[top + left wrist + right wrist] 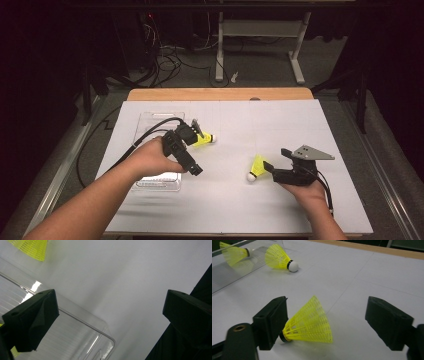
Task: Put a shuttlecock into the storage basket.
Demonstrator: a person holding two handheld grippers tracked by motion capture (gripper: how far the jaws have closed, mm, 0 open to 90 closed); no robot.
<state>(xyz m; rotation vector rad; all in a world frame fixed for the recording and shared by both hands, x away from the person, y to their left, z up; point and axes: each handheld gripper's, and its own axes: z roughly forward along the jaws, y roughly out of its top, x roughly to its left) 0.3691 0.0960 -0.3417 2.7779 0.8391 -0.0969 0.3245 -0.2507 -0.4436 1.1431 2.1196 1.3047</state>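
Observation:
A yellow shuttlecock (308, 322) lies on its side on the white table sheet between the jaws of my open right gripper (327, 306). Its cork end touches the left jaw; the right jaw stands well apart. From above, this shuttlecock (257, 168) is just left of the right gripper (275, 161). A second yellow shuttlecock (204, 139) with a white cork lies beside the clear plastic tray (150, 120). My left gripper (186, 147) hangs open over the tray's near right corner (82, 340), holding nothing. A third shuttlecock (234, 253) lies in the tray.
The white sheet (280, 125) covers the table up to a wooden far edge (220, 94). Beyond the table lie cables and the white legs of a frame (219, 55) on the floor. Dark surroundings flank both sides.

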